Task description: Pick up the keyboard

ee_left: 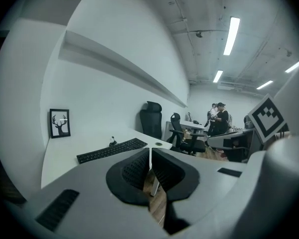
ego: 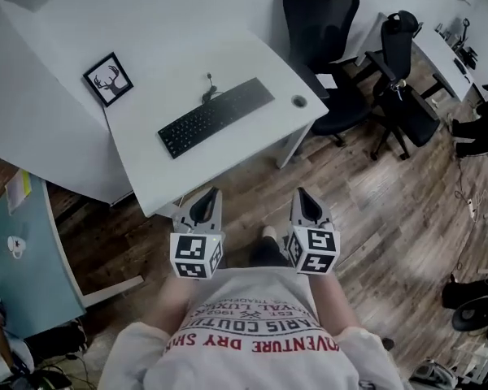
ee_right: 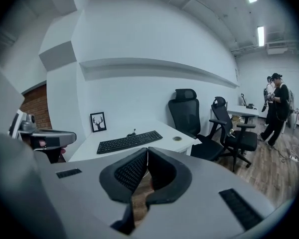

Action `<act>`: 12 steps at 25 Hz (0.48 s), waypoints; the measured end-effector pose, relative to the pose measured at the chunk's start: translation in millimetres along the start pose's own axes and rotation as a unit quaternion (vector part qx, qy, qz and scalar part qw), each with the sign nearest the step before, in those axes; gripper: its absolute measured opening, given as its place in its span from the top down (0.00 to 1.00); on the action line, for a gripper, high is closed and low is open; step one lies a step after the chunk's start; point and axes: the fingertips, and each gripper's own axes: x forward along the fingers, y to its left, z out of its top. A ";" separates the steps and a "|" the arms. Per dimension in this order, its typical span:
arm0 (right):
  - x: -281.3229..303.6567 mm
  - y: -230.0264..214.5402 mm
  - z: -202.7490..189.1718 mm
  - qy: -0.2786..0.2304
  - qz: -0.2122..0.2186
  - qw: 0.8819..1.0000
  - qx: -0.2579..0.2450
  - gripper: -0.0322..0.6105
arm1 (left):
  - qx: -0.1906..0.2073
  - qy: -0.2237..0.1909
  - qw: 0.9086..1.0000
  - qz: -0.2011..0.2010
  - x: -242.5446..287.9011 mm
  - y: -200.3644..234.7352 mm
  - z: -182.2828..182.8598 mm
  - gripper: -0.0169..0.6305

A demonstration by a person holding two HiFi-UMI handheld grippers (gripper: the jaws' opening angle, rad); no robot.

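A black keyboard (ego: 215, 116) lies slantwise in the middle of the white desk (ego: 256, 59), its cable running off the far edge; it also shows in the left gripper view as the keyboard (ee_left: 112, 150) and in the right gripper view as the keyboard (ee_right: 129, 141). My left gripper (ego: 205, 204) is shut and empty, held over the wooden floor just short of the desk's near edge. My right gripper (ego: 307, 200) is likewise shut with nothing in it, beside the left one. Both point toward the desk, well apart from the keyboard.
A framed deer picture (ego: 108, 79) stands at the desk's back left. A round cable hole (ego: 299, 101) sits near the right corner. Black office chairs (ego: 333, 23) stand right of the desk. A teal table (ego: 20, 258) is at the left. People stand far off (ee_right: 275, 108).
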 end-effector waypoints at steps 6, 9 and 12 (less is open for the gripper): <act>67.0 -45.2 42.1 0.001 0.067 0.997 -0.035 0.91 | -0.015 -0.014 0.998 0.063 69.1 -6.3 35.0 0.92; 100.7 -62.8 56.5 0.004 0.100 0.994 -0.044 0.91 | -0.023 -0.018 0.995 0.093 100.5 -7.6 43.4 0.92; 129.7 -76.9 65.0 0.012 0.126 0.991 -0.045 0.91 | -0.037 -0.010 0.992 0.118 124.8 -7.7 45.0 0.92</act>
